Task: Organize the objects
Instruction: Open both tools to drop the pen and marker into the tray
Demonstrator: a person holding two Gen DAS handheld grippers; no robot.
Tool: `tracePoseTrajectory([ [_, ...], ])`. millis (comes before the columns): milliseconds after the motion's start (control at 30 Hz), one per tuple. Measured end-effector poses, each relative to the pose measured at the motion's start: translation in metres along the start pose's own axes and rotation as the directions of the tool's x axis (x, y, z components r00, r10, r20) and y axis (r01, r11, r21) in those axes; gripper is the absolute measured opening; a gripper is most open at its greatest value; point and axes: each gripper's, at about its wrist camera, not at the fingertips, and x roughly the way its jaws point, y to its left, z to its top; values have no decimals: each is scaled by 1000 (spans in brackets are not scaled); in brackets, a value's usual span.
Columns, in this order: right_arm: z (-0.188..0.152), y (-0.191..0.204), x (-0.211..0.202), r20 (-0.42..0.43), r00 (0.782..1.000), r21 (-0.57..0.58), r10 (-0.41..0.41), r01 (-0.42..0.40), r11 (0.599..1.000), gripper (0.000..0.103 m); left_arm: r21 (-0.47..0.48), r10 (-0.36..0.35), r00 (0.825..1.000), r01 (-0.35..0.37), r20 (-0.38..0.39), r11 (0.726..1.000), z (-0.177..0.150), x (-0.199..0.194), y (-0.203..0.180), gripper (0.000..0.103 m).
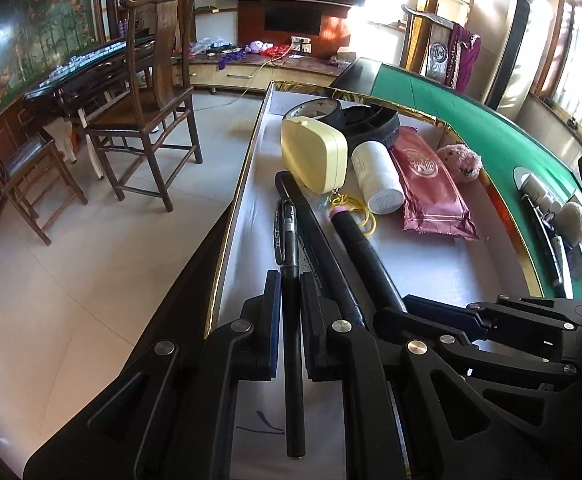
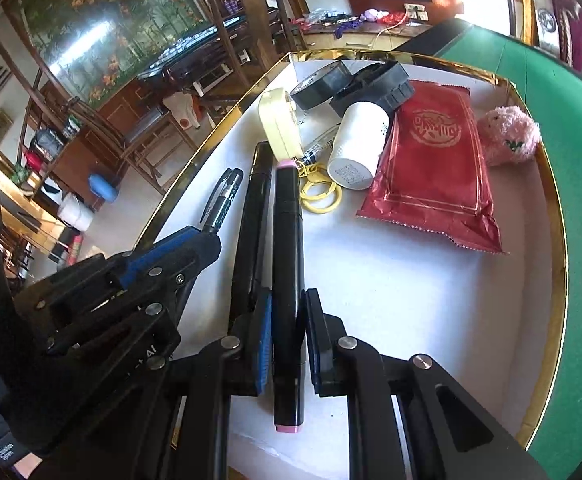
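Left hand-held gripper (image 1: 290,316) is clamping a black pen (image 1: 293,344) between its blue-padded fingers (image 1: 273,320), the pen lying lengthwise along the left side of the white tray (image 1: 443,268). Right hand-held gripper (image 2: 285,334) is closing on a black marker with pink ends (image 2: 288,280), which is lying on the tray floor just beside a second, thicker black marker (image 2: 253,220). Ahead of both, a cream case (image 1: 313,154) is standing on edge with yellow rings (image 2: 318,196) hanging at its base. A white bottle (image 1: 377,178) is lying on its side next to a red foil packet (image 1: 431,188), and a pink plush toy (image 2: 509,136) is sitting near the tray's gold rim. A roll of black tape (image 2: 323,84) and a black round lid (image 2: 375,88) are resting at the far end. The tray is sitting on the green worktop (image 1: 471,120)
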Motion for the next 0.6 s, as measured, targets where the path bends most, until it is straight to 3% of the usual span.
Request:
tracePoseTrajectory([
  [267,-3,-3,-4,-18,999,8,30,-30,1000,15,-21,-24,1000,24,2,999,-2,-3,-1,11],
  [600,-14,-10,-32,23,998,18,51,-52,999,15,-45,-37,999,38,14,998,-8,-19,-11,11],
])
